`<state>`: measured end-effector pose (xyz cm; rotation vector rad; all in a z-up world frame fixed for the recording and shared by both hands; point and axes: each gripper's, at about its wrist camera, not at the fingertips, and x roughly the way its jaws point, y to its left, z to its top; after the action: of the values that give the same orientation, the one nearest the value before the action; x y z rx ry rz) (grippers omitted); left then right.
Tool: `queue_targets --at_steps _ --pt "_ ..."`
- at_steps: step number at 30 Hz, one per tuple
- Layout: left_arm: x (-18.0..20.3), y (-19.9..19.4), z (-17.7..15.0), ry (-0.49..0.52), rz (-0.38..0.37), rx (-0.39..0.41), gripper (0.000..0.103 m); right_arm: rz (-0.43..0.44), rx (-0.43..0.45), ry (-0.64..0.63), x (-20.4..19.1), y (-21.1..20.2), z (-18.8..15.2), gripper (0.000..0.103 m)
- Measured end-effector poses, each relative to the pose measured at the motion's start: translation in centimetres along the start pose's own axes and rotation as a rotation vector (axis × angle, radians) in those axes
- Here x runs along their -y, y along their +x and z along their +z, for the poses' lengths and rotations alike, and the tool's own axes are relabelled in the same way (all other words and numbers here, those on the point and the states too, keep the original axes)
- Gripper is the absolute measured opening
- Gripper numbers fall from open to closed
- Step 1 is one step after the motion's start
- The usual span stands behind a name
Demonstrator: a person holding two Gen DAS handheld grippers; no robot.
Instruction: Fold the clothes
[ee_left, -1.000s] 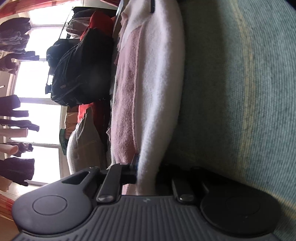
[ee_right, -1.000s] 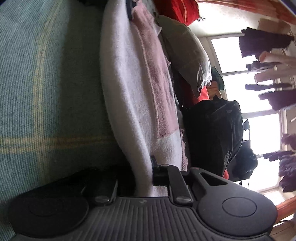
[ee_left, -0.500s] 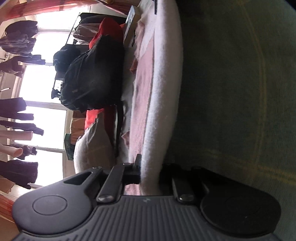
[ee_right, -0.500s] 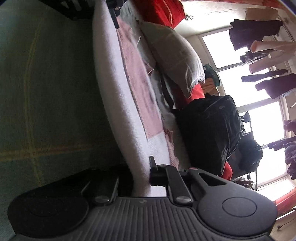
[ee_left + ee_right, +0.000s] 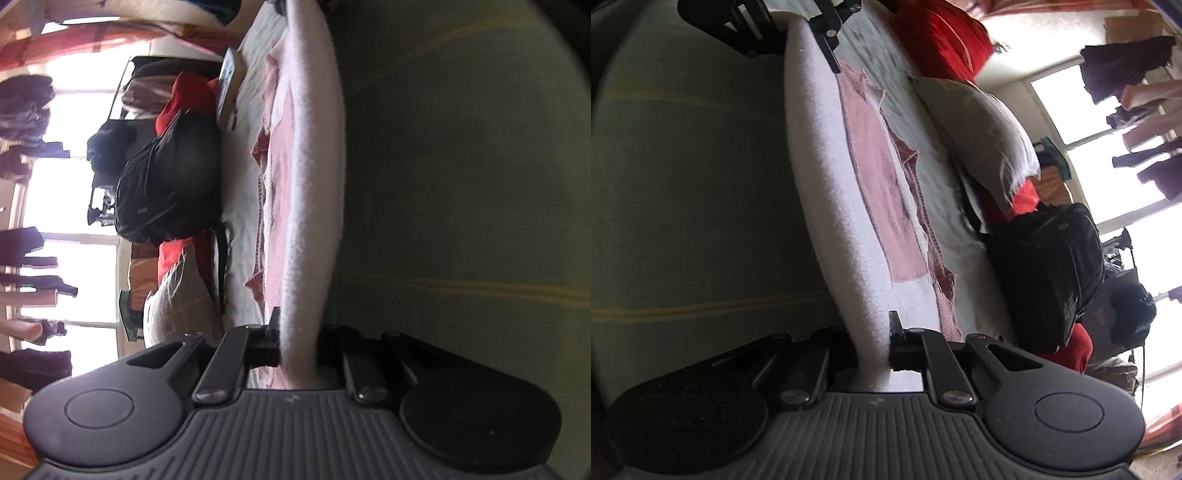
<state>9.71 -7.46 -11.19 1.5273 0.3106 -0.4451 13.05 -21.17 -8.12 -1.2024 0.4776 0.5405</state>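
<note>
Left wrist view: the white fleecy cloth with pink panel [image 5: 310,192] is stretched lengthwise away from the left gripper [image 5: 295,347], clamped in it; its far end is likewise clamped in the right gripper [image 5: 873,343].

The right gripper [image 5: 873,343] is clamped on the edge of a white and pink towel [image 5: 849,192], the thick white fold pinched between its 2 black fingers [image 5: 899,345]. The towel stretches away up the frame to the left gripper [image 5: 809,35], which grips its far end at the top. On one side of the towel lies a green blanket [image 5: 694,192] with thin yellow stripes. On the other side sits a pale sheet [image 5: 934,192], then a grey pillow [image 5: 982,136], a red cushion [image 5: 942,37] and a black backpack [image 5: 1045,273]. Dark clothes [image 5: 1123,66] hang before a bright window [image 5: 1082,114].
</note>
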Motion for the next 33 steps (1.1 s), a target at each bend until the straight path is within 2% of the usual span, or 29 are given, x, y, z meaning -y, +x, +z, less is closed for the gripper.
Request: queue_targets --at_steps 7,12,16,19,22,24,25,27,29,31,33 --pt "2.2 -5.9 -0.8 0.013 -0.076 0.037 0.01 0.079 0.002 -0.01 -2.9 -4.3 -0.2 0.012" --pt "4.2 -5.8 -1.0 0.015 -0.108 0.036 0.01 0.095 -0.034 -0.032 -5.7 -4.0 -0.5 0.013" --pt "4.9 -5.9 -1.3 0.018 -0.134 0.04 0.012 0.107 -0.041 -0.007 -6.3 -3.8 -0.7 0.015" --pt "4.8 -6.8 -1.8 0.002 -0.179 0.053 0.017 0.174 -0.043 0.063 -5.8 -4.2 -1.5 0.019" --pt "3.2 -9.4 -3.3 -0.105 -0.293 0.088 0.018 0.223 -0.045 0.13 -4.7 -6.3 -3.6 0.022" --pt "1.0 -10.7 -5.0 -0.228 -0.345 0.09 0.018 0.246 -0.048 0.187 -3.7 -7.9 -5.1 0.022" --pt "-0.1 -11.2 -5.8 -0.286 -0.356 0.088 0.018 0.239 -0.05 0.236 -2.8 -8.6 -5.9 0.023" --pt "-2.0 -11.7 -7.4 -0.389 -0.322 0.073 0.02 0.205 -0.045 0.34 -1.0 -9.9 -7.3 0.028" --pt "-3.5 -11.4 -8.5 -0.486 -0.314 0.059 0.026 0.17 -0.026 0.453 0.7 -10.6 -8.2 0.039" --pt "-4.2 -10.4 -9.1 -0.578 -0.342 0.053 0.026 0.186 0.017 0.557 1.6 -10.4 -8.7 0.04" --pt "-3.4 -9.4 -9.1 -0.634 -0.412 0.042 0.026 0.226 0.065 0.648 1.9 -9.9 -9.1 0.04"
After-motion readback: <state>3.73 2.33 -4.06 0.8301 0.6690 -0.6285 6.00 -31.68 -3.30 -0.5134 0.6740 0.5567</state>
